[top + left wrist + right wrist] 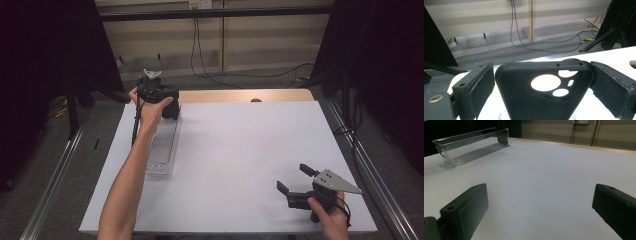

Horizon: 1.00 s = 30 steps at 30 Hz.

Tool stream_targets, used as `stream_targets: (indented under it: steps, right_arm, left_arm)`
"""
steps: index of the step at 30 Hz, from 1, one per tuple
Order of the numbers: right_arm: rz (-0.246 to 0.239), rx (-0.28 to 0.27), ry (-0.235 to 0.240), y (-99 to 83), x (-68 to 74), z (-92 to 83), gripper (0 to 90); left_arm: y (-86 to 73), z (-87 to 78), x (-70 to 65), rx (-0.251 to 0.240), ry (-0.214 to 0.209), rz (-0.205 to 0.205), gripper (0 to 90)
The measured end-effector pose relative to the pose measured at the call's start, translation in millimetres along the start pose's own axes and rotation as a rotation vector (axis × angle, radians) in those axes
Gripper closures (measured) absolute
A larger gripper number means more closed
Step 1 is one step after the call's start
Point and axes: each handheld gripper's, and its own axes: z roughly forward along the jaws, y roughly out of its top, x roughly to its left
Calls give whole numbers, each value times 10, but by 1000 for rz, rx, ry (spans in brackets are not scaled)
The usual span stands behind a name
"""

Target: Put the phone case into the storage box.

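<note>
Two grippers: from above, our left gripper [167, 107] holds over the clear tray [161, 150]; its own view shows a light, bendy phone case [544, 92] clamped by its sides; our right gripper [541, 212] gapes empty.

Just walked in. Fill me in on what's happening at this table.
A person works two hand-held claws over a white table. The left claw has a black phone case between its jaws, held at the far end of a clear plastic tray. The right claw rests near the table's near right corner, jaws open and holding nothing.
</note>
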Motion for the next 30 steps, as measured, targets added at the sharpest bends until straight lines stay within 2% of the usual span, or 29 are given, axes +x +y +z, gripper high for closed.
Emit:
stream_targets:
  steps: [7,12,13,21,24,28,30]
  right_arm:
    - [-1,0,0,0,0,-1,0]
    - [-1,0,1,-2,2,0,0]
    - [-1,1,1,-2,1,0,0]
    - [0,1,0,-3,1,0,0]
    - [-2,0,1,-3,2,-1,0]
    - [-1,1,-1,-3,0,-2,0]
    - [-1,1,0,-4,1,-1,0]
  left_arm:
    - [-17,22,30,-12,-19,-26,47]
    - [-20,19,47,-25,-38,-28,32]
    - [-23,19,51,-33,-48,-26,28]
    - [-10,5,63,-54,-53,15,23]
    - [-4,1,74,-69,-57,8,22]
    - [3,-9,78,-88,-62,28,22]
    - [15,-22,69,-101,-68,16,21]
